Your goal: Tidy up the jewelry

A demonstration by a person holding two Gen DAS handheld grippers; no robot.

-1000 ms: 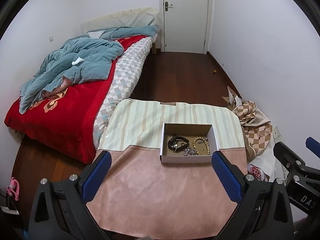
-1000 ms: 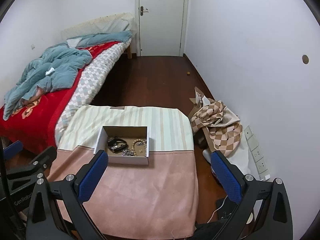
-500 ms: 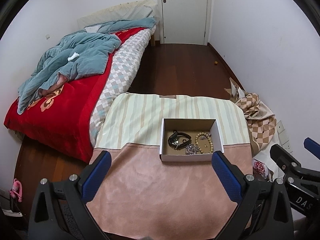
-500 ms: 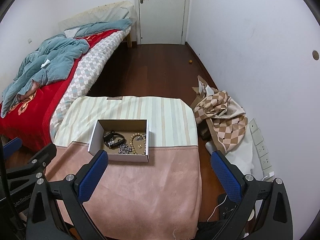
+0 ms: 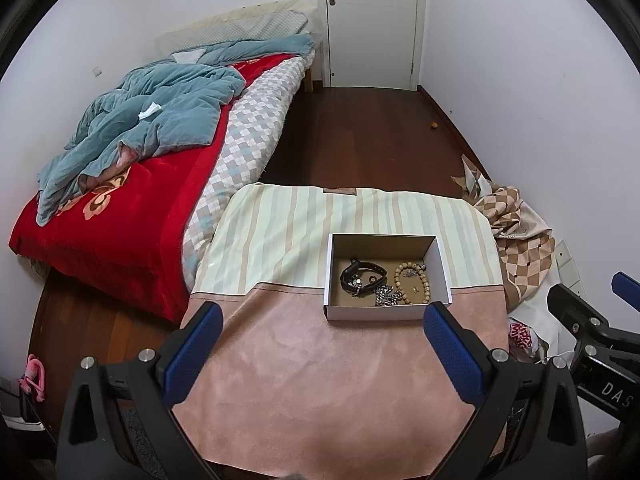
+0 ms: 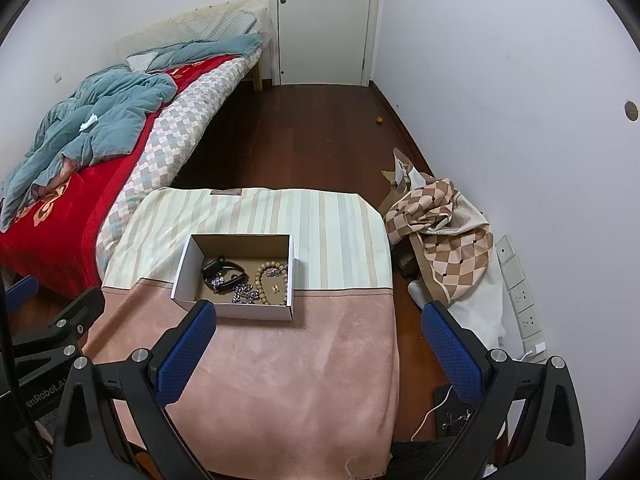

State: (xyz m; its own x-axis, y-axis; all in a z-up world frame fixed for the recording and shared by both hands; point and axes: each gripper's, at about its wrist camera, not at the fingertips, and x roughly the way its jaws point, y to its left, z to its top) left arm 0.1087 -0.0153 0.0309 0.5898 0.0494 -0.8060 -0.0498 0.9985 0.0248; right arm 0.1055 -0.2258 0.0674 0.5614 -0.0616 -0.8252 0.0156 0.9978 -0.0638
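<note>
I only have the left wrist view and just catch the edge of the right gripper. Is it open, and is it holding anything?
Observer: The right gripper is open and empty.
Operator: Is it lined up on the cardboard box?
Observer: No. In the right wrist view the cardboard box sits left of centre, and its near corner is just behind the left finger.
</note>
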